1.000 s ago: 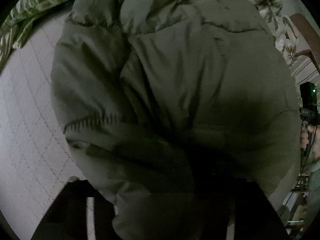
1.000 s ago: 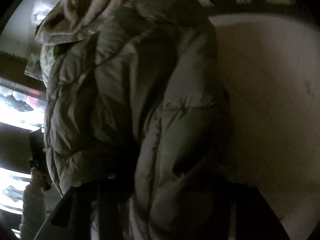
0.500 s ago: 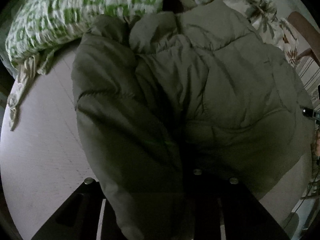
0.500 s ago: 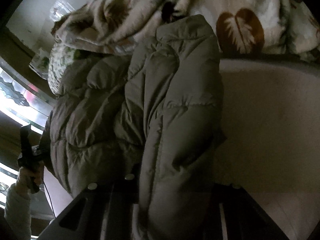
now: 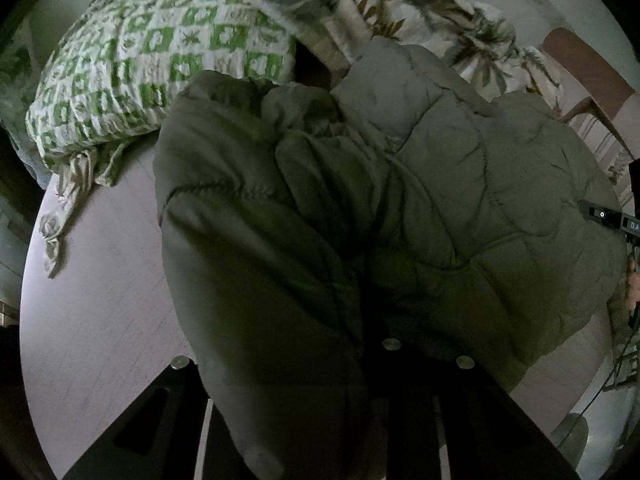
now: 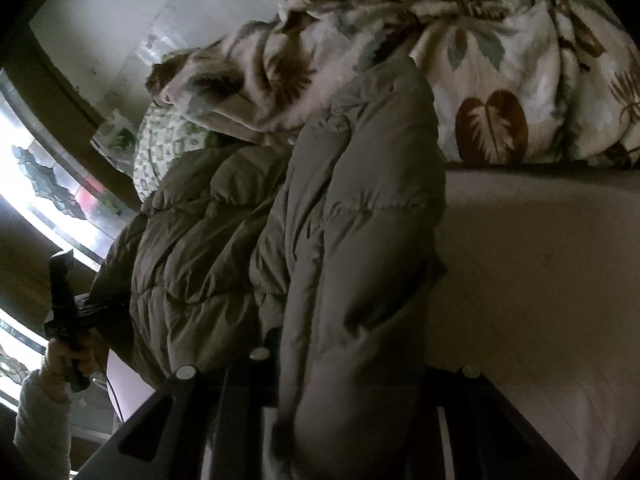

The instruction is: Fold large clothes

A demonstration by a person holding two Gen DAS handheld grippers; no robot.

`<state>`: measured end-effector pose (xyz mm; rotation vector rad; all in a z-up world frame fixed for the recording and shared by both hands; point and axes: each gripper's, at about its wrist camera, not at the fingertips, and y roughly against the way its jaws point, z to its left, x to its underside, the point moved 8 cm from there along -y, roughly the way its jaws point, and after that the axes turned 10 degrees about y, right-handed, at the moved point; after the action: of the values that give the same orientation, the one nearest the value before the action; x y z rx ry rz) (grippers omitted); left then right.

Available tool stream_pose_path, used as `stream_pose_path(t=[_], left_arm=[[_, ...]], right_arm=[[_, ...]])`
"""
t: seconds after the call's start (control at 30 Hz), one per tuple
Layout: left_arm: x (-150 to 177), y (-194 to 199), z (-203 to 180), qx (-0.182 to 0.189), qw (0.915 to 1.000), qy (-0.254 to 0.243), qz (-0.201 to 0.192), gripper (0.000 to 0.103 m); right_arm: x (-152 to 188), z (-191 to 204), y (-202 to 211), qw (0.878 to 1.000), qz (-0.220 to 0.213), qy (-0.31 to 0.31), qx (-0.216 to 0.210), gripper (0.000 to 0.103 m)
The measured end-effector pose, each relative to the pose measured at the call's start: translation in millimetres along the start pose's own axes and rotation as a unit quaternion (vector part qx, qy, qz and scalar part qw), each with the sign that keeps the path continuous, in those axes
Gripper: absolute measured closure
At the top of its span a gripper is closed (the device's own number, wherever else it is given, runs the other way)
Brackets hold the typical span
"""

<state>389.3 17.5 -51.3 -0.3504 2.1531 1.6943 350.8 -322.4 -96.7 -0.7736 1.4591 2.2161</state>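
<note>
Only readable writing is "DA" on the other gripper's black body at the left view's right edge, rest cut off. One olive puffer jacket (image 5: 400, 220) lies bunched on the pale bed sheet (image 5: 100, 300). Left gripper (image 5: 320, 420) and right gripper (image 6: 340, 420) each pinch a jacket fold. Behind it: one green-checked pillow (image 5: 160, 68) and one leaf-print blanket (image 6: 500, 80).

Olive quilted puffer jacket (image 5: 400, 208), bunched and folded over itself, lying on the bed
</note>
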Motion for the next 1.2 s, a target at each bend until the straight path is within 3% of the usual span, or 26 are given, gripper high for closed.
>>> stream_pose_path(t=[0.13,0.6,1.2], left_arm=[[24,26,0,0.004,1.0,-0.004,-0.006,0.079],[78,47,7,0.001,0.9999,0.006,-0.013,0.079],[124,-28,46,0.003,0.9993,0.036,0.01,0.076]], right_arm=[[7,16,18,1.0,-0.01,0.003,-0.004,0.078],[68,45,40,1.0,-0.01,0.001,-0.018,0.078],[160,-11,-20,0.995,-0.005,-0.088,-0.044,0.078]])
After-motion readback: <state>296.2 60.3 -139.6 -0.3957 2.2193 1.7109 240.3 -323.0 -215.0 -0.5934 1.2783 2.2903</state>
